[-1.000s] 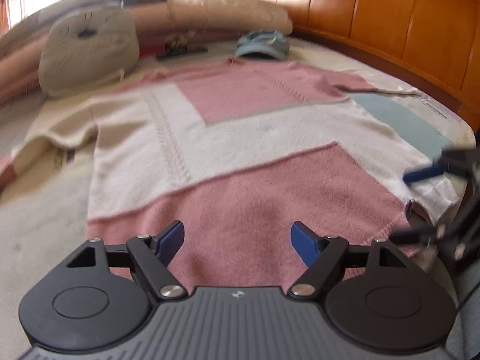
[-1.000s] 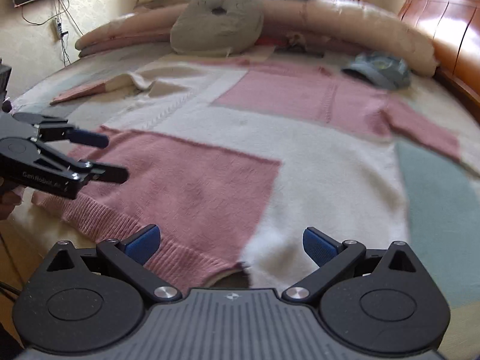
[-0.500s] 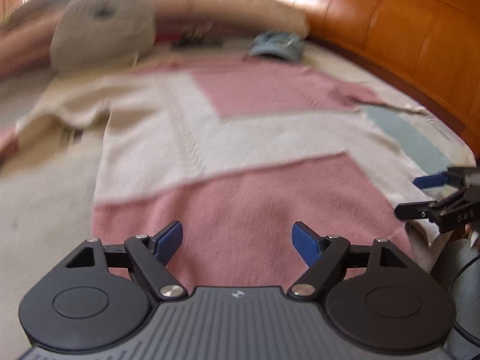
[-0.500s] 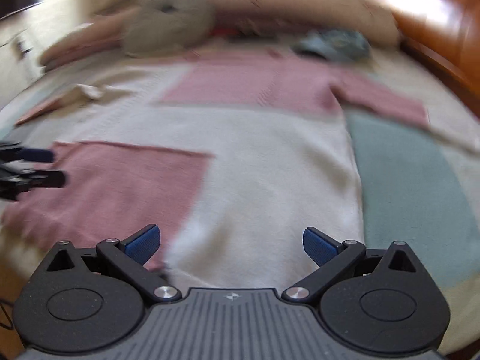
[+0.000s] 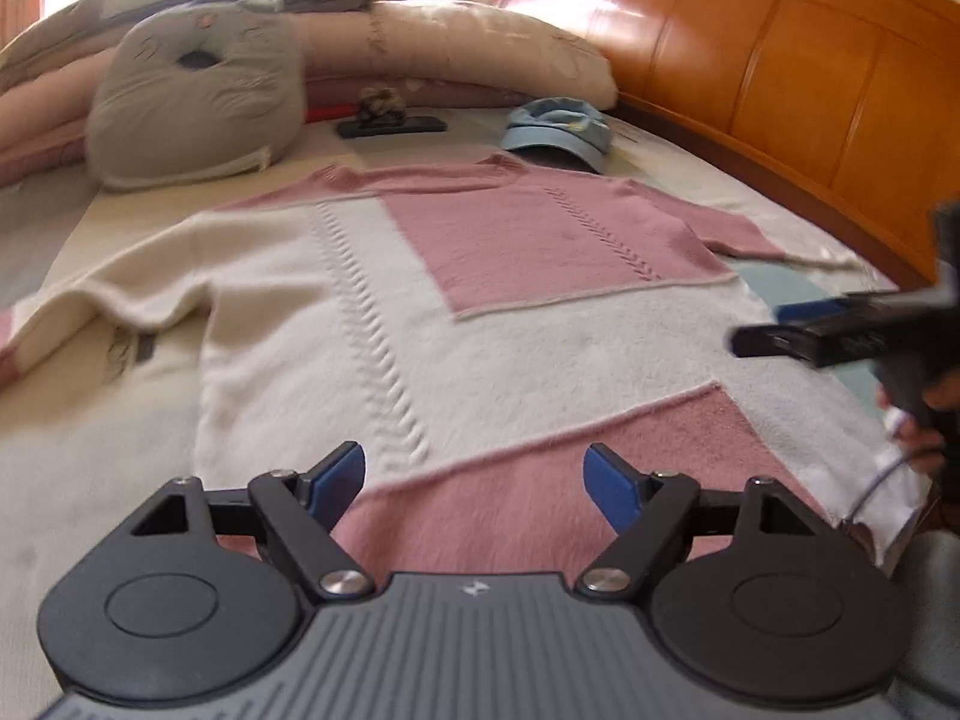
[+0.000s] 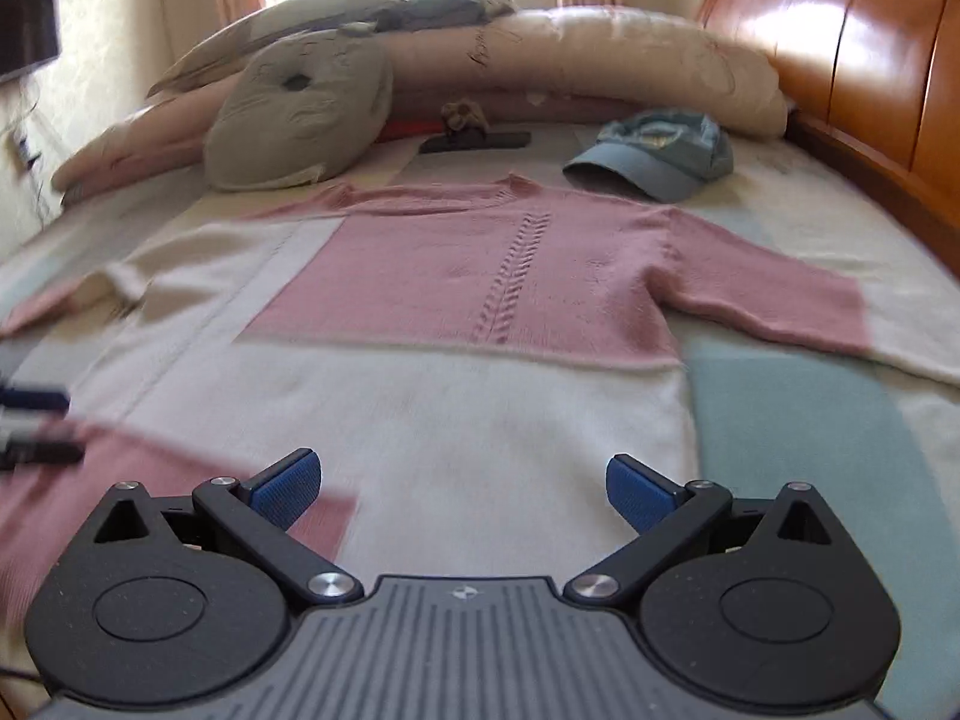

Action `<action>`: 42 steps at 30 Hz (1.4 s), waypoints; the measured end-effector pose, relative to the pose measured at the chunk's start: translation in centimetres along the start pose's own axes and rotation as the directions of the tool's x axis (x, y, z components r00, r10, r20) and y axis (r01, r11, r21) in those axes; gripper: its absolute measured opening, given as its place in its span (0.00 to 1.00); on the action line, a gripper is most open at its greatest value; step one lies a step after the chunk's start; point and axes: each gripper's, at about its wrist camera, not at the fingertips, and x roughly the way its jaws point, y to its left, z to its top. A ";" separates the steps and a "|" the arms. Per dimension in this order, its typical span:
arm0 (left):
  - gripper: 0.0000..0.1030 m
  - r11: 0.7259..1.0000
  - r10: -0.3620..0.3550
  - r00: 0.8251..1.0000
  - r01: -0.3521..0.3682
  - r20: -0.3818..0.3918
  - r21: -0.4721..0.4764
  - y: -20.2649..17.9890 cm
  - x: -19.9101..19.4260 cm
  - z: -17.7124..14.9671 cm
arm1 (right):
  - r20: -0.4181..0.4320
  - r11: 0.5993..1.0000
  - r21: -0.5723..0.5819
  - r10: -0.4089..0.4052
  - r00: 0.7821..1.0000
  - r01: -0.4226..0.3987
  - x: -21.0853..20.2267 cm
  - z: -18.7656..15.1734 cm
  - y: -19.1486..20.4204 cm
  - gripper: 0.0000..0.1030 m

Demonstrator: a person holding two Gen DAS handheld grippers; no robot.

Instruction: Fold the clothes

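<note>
On the bed (image 6: 810,432), a pink-and-cream sweater (image 5: 480,324) is spread flat, its long axis running away from both grippers, hem nearest. The left gripper (image 5: 477,477) and right gripper (image 6: 459,483) are held over the hem, jaws wide, nothing gripped.

Black linkage tool (image 5: 477,480) with blue pads (image 5: 339,474), silver screws, ribbed grey body

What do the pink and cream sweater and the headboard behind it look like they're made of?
The sweater looks like a soft, fuzzy knit, probably wool or acrylic: it has a raised cable stitch and a matte nap. The headboard looks like varnished orange-brown wood: its panels are glossy with window glare.
</note>
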 end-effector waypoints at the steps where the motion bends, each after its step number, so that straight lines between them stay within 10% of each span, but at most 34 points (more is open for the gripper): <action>1: 0.78 1.000 0.002 1.000 -0.001 -0.007 0.011 -0.1 0.5 0.2 | 0.002 1.000 0.000 -0.003 1.000 0.003 0.4 0.3 -0.2 1.00; 8: 0.79 0.999 -0.004 0.999 0.001 -0.053 -0.051 1.6 0.1 -1.7 | -0.069 0.997 -0.050 -0.055 0.996 0.052 -0.9 -2.9 -1.6 1.00; 17: 0.79 0.988 0.055 0.998 -0.057 -0.014 -0.143 1.6 1.2 1.0 | 0.114 0.998 -0.050 -0.020 0.993 0.026 5.7 8.0 -1.1 1.00; 23: 0.79 0.981 0.058 0.998 -0.062 -0.028 -0.182 1.8 1.1 0.4 | 0.061 0.998 0.011 -0.065 0.996 0.065 11.8 7.6 -3.8 1.00; 42: 0.85 0.992 0.004 0.999 -0.011 -0.050 -0.125 1.7 1.2 -0.9 | -0.018 0.997 0.003 -0.079 0.997 0.080 2.0 2.2 -0.2 1.00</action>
